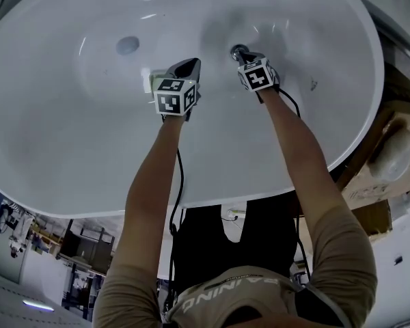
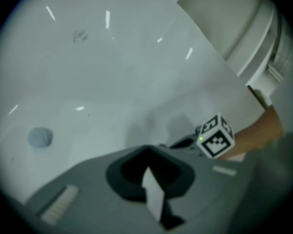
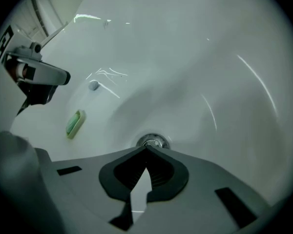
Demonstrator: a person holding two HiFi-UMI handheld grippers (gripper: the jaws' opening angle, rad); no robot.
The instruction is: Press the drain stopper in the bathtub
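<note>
Bathtub (image 1: 68, 149) lies under me, white and oval, and both my arms reach down into it. Farthest left on the tub floor sits a small round grey cap (image 1: 128, 44), well apart from either tool. Next comes a pale green bar (image 3: 74, 124) lying flat, just beside my left tool (image 1: 188, 65) and partly hidden behind it from above. The left tool has its jaws pressed together with nothing between them, pointing at bare white wall in its own view. My right tool (image 1: 244, 55) is likewise pressed together and holds nothing. Its tip sits right at the near edge of the drain stopper (image 3: 152, 141), a shiny metal ring in the tub's low hollow, though I cannot tell whether it touches. Outside the rim at far right stands a cardboard box (image 1: 379, 176).
</note>
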